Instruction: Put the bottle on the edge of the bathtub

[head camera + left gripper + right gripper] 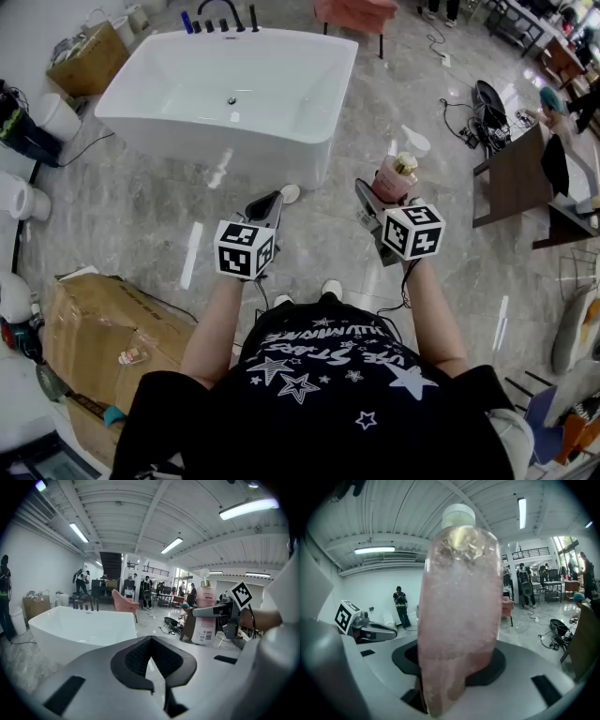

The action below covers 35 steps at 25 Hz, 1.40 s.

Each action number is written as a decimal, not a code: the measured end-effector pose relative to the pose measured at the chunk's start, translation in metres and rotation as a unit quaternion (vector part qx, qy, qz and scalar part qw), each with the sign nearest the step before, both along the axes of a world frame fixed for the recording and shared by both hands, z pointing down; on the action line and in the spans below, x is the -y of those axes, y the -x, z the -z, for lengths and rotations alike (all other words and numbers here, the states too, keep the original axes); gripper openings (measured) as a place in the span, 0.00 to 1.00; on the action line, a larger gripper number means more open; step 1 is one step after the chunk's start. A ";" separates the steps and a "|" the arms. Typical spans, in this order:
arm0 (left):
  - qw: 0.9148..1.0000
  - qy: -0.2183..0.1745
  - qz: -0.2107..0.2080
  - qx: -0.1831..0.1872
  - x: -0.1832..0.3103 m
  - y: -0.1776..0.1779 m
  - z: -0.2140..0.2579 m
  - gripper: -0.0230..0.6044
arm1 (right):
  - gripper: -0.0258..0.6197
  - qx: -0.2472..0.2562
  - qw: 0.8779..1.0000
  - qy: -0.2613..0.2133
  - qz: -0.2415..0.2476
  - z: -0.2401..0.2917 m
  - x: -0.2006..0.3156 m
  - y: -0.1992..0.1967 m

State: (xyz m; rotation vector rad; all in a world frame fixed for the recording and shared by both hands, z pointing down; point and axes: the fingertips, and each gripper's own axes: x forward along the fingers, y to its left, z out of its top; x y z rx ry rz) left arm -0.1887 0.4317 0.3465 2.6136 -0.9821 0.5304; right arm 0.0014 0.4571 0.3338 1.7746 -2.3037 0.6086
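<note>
A pink bottle with a pale cap stands upright between the jaws of my right gripper, which is shut on its lower body. It fills the right gripper view, bottle, right gripper. The left gripper view shows the same bottle off to the right. The white bathtub stands on the floor ahead and to the left, bathtub, well apart from the bottle. My left gripper hangs beside the right one, its pads together with nothing between them, left gripper.
A black faucet sits at the tub's far end. A cardboard box lies at my lower left, another box beside the tub. A brown table and cables are to the right. People stand far back.
</note>
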 end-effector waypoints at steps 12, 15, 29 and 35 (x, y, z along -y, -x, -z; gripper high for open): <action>1.000 0.021 0.011 0.013 -0.008 -0.015 -0.018 0.06 | 0.37 0.016 1.000 0.007 0.009 -0.014 -0.002 -0.015; 0.999 0.023 0.018 0.017 -0.004 -0.026 -0.022 0.06 | 0.37 0.022 1.000 0.011 0.009 -0.022 -0.001 -0.028; 0.999 0.011 0.032 0.021 0.037 -0.077 -0.016 0.06 | 0.37 0.033 0.999 0.004 0.004 -0.029 0.037 -0.089; 0.999 0.024 0.040 0.011 0.091 -0.084 -0.032 0.06 | 0.38 0.030 0.999 0.018 -0.009 -0.046 0.081 -0.106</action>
